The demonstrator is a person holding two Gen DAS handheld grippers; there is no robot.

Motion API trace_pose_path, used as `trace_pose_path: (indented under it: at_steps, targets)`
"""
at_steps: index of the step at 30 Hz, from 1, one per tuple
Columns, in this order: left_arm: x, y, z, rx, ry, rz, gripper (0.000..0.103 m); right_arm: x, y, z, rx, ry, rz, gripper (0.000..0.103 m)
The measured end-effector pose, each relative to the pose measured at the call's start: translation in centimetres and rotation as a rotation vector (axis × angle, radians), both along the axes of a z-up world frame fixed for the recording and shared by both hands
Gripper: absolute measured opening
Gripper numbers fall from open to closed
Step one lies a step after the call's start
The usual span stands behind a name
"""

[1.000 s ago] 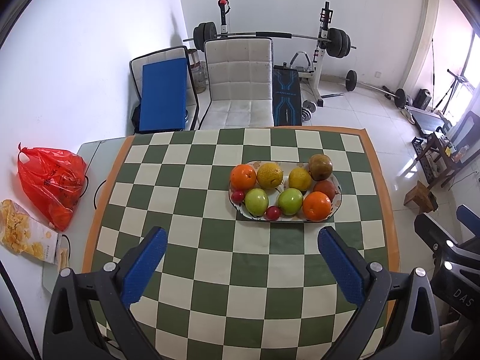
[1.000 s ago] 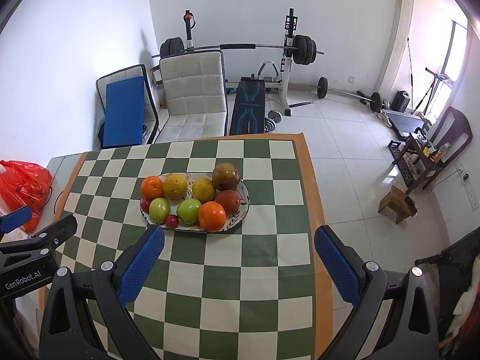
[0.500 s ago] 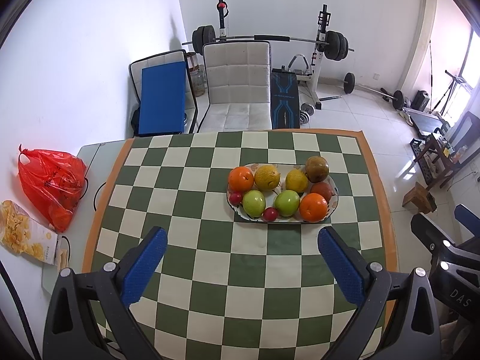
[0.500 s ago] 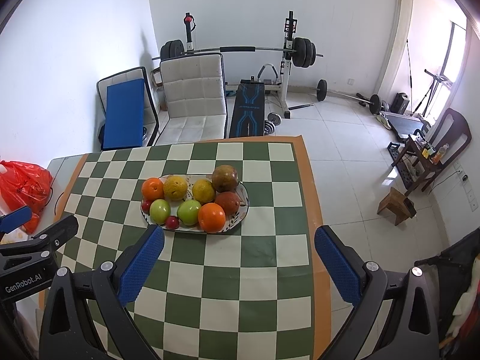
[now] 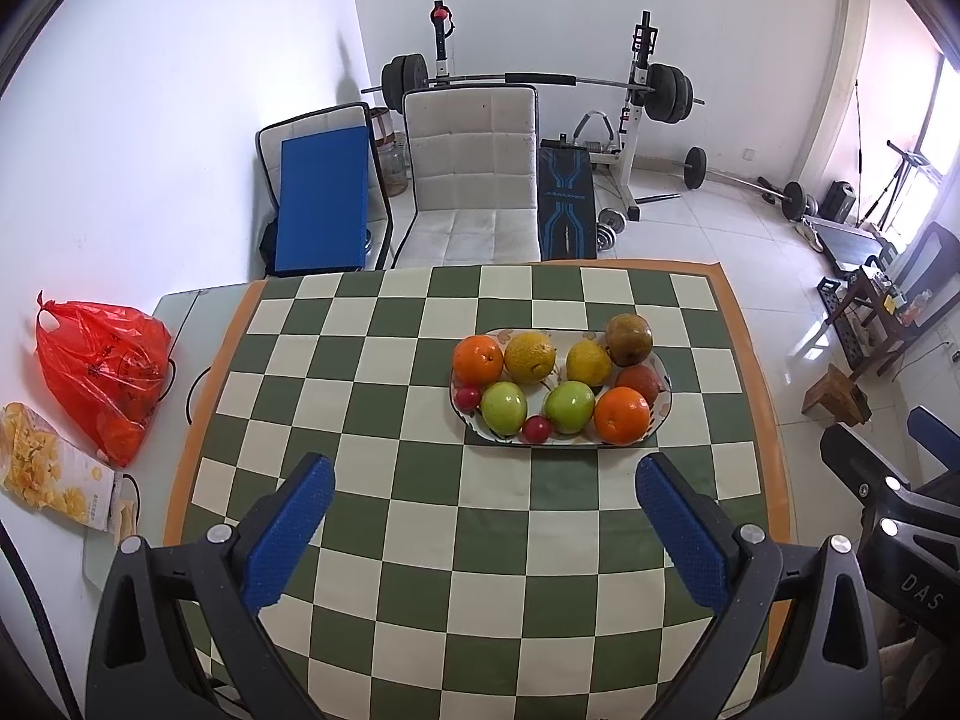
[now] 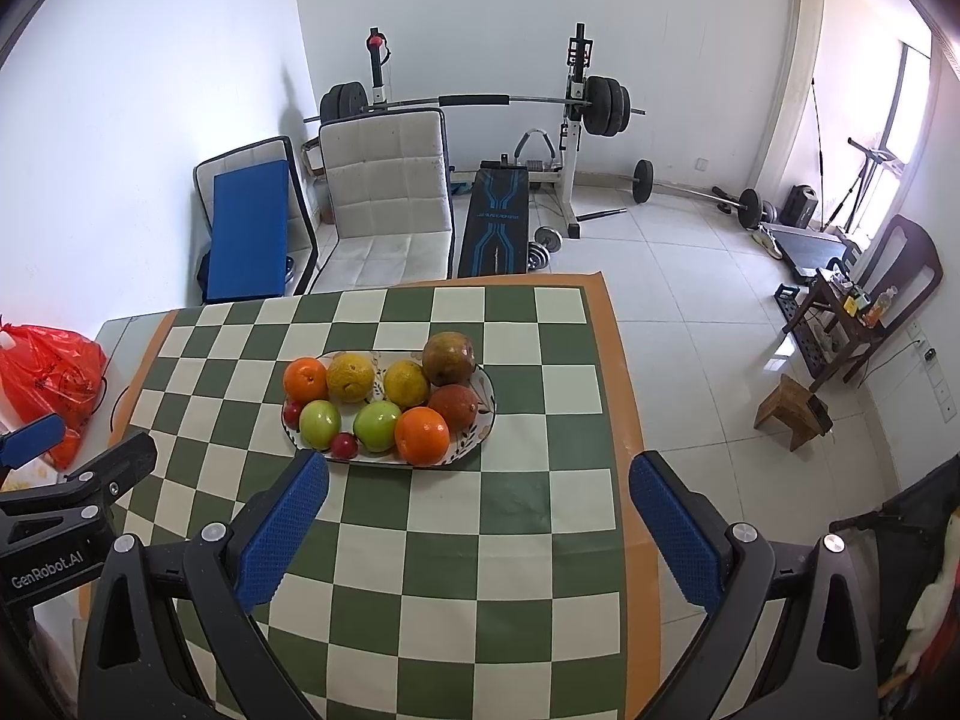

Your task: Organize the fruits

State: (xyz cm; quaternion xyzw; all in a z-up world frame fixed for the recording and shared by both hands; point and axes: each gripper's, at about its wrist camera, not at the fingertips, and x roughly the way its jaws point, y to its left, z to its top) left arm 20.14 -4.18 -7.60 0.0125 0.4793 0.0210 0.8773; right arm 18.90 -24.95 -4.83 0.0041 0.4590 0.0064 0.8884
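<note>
We see a green-and-cream checked tablecloth [image 5: 420, 510] with an orange border | white oval plate [image 5: 665, 373] with a small floral pattern | two oranges [image 5: 621, 414], two green apples [image 5: 504, 407], two yellow citrus, brownish and reddish fruits | blue gripper pads [image 5: 288, 531] on black frames | red plastic bag [image 5: 99, 372]

Fruit [image 5: 530, 356] on plate [image 5: 663, 405], plate on table [image 5: 420, 540], chair [image 5: 471, 180] behind, bag [image 5: 99, 375] left

bright daylight from right window [image 6: 918, 138] | sharp | fisheye edges warped, vignetted
</note>
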Motion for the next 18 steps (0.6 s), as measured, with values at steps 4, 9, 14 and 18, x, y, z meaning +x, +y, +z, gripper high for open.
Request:
trace_pose_path:
  at_steps: [4,9,14,18]
  targets:
    - [0.03,-0.11,0.17,0.000,-0.001,-0.001,0.103,-0.04,-0.01,0.00,0.000,-0.003,0.001,0.102]
    - [0.20,-0.22,0.38,-0.001,-0.003,-0.002,0.103,0.02,0.00,-0.05,-0.001,-0.001,0.002,0.102]
    - [0.24,-0.20,0.43,0.001,-0.003,-0.003,0.103,0.06,-0.15,0.23,-0.004,0.000,0.004,0.102]
    - [0.30,-0.32,0.47,0.002,-0.003,-0.003,0.103,-0.08,-0.16,0.19,0.000,0.001,0.001,0.102]
